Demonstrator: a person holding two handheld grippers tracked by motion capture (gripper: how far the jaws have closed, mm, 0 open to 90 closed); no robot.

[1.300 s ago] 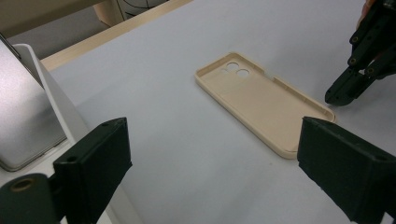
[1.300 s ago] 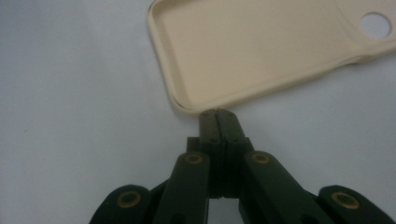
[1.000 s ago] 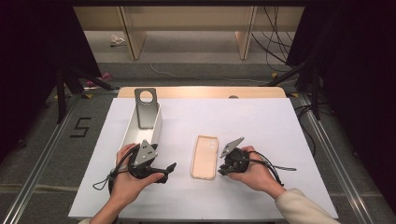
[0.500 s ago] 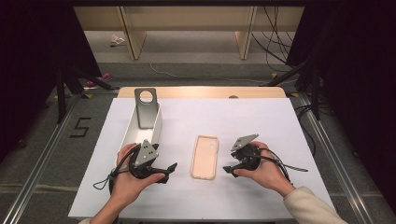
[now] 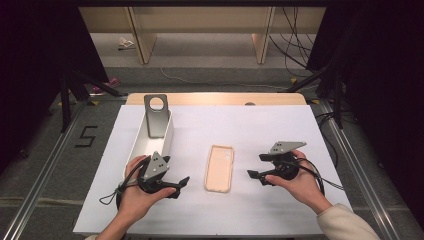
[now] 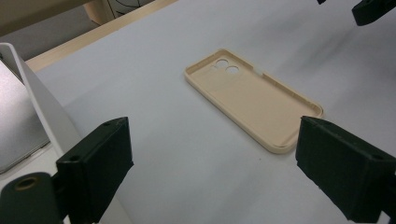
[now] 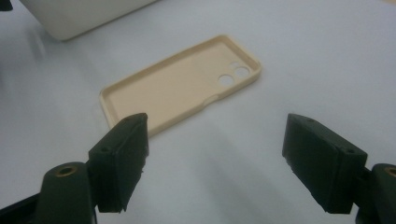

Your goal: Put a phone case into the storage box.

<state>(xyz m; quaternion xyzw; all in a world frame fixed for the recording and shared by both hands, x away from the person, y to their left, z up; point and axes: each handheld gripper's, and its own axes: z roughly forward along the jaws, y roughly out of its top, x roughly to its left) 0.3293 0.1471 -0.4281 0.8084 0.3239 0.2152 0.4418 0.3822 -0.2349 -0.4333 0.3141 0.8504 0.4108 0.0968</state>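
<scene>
Thin beige plastic phone case (image 5: 219, 168), frame centre: probably light, flexible; grip a long rim. Left gripper (image 5: 181, 181) and right gripper (image 5: 254, 174) spread, empty.

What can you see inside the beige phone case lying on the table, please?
The phone case lies open side up, empty: bare inner surface, two round camera holes at one end. Whatever lies beneath it is covered.

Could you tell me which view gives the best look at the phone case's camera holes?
The left gripper view: the case lies whole, both round holes sharp. The right gripper view shows both holes too, but blurrier. The high view shows the case small, holes faint.
</scene>
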